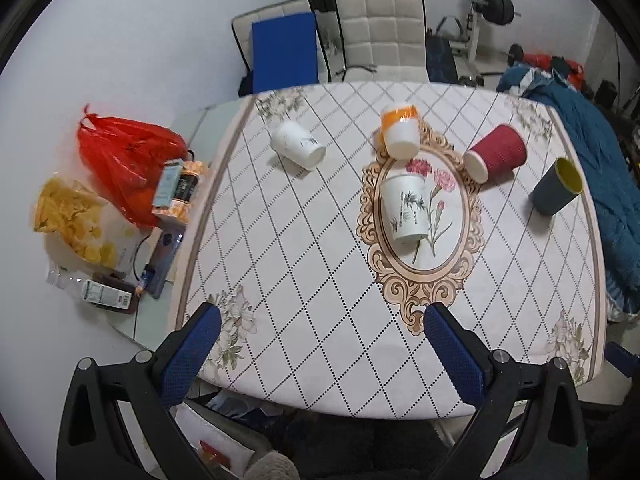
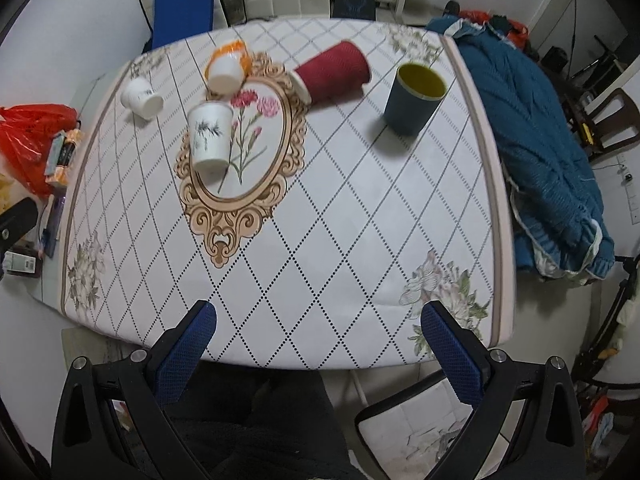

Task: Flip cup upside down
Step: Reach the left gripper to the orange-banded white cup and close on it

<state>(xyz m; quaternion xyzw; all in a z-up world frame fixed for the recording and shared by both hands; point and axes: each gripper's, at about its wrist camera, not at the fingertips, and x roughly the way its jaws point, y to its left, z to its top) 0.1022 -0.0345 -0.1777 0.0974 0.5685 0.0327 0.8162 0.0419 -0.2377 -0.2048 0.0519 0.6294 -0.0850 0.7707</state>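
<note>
Above near table [image 1: 304, 360] edge — left claw [image 1: 322, 350], right claw [image 2: 318, 348] hover, fingers apart, empty — blue cup [image 2: 414, 98] upright.

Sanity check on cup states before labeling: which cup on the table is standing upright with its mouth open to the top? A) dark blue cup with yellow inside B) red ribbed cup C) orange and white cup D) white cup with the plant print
A: the dark blue cup stands on its base near the table's right edge with its yellow interior visible from above, while the other cups show their closed bases.
</note>
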